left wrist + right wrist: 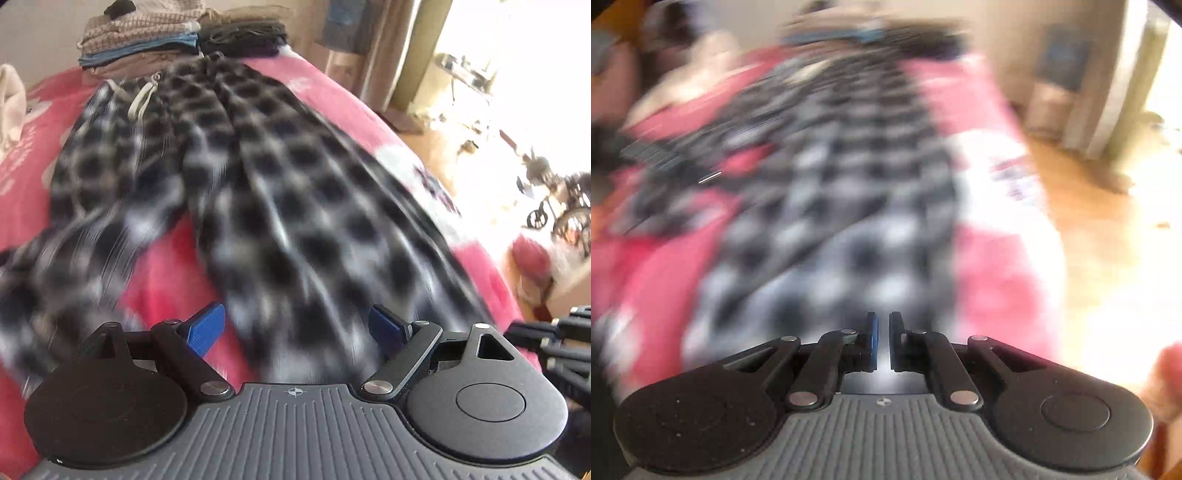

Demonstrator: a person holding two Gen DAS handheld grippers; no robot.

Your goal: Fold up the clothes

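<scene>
Clearly the garment in hand is a pair of checked trousers [236, 177], black, grey and white, laid lengthwise on the pink bedspread [332, 99] with the waistband and its pale drawstring [142, 99] at the far end and the two legs running toward the near edge. One leg lies fairly straight down the middle; the other splays off to the near left, leaving a wedge of pink between them. Beyond the waistband sits a stack of folded clothes [140, 40], likely where the finished piece will go.

The left gripper [297, 328] hangs over the near part of the straight leg with its blue pads spread wide and nothing between them. The right gripper [882, 341] is drawn in to a thin slit; no cloth shows in the gap, though blur makes the right wrist view hard to read.

The step appears to be bringing one leg over the other. To do it well, the person would best take the splayed leg at its hem and again nearer the knee, pinching the full thickness of cloth rather than only the top layer, and carry it across so that the seams line up. The right gripper must widen before it can take anything. Smoothing the rumpled cloth near the crotch first should keep creases out of the fold.
</scene>
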